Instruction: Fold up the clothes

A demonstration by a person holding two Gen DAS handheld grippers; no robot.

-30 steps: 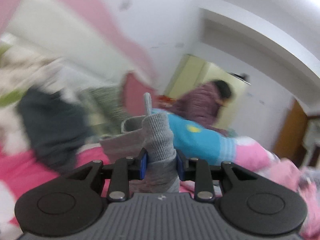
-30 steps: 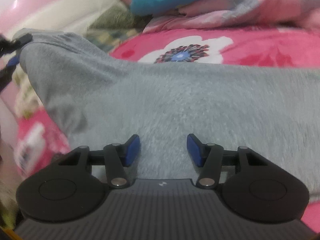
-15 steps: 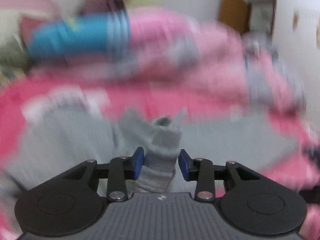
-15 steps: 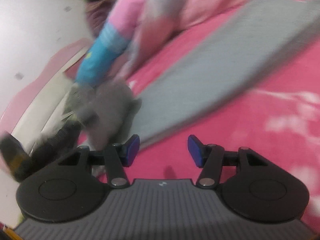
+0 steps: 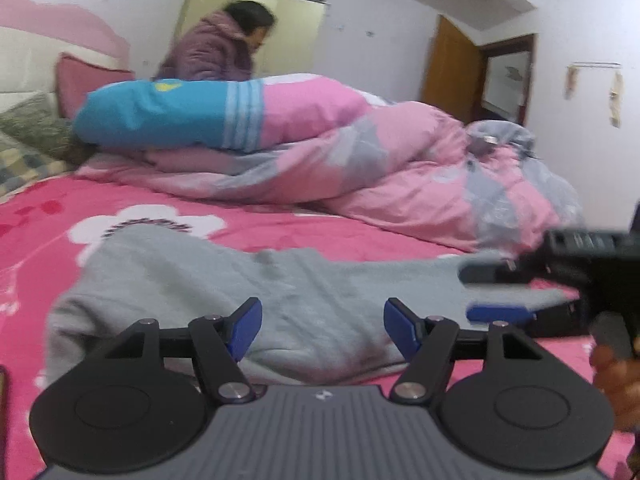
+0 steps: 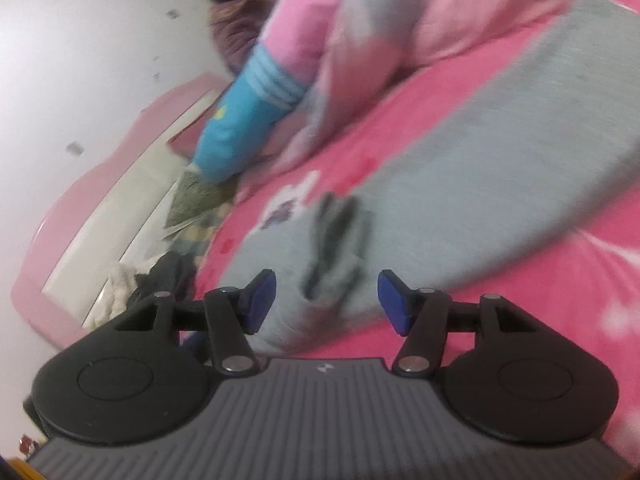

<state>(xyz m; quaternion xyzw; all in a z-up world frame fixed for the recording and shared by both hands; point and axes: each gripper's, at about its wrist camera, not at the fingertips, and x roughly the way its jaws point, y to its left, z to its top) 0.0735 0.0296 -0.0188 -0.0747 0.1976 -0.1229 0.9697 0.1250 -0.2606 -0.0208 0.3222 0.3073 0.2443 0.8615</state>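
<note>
A grey garment (image 5: 192,280) lies spread across the pink flowered bedsheet (image 5: 280,232). My left gripper (image 5: 322,320) hovers low over its near edge; the jaws are opening and no cloth is pressed between the blue pads. In from the right side of the left wrist view comes my right gripper (image 5: 478,292), held by a hand, over the garment's far end. In the right wrist view the garment (image 6: 480,152) runs diagonally, with a bunched end just beyond my right gripper (image 6: 326,300). Those jaws are opening slightly and grip nothing.
A pink and grey duvet (image 5: 400,160) with a blue and pink pillow (image 5: 152,116) is heaped along the far side of the bed. A person in a purple jacket (image 5: 216,48) stands behind it. A pink headboard (image 6: 100,208) and a dark pile of clothes (image 6: 168,276) lie near the bed's head.
The left gripper was shut on a grey fold, swung down across the bed, and has let it go. The garment now lies flat. The right gripper swept sideways along the bed, staying open.
</note>
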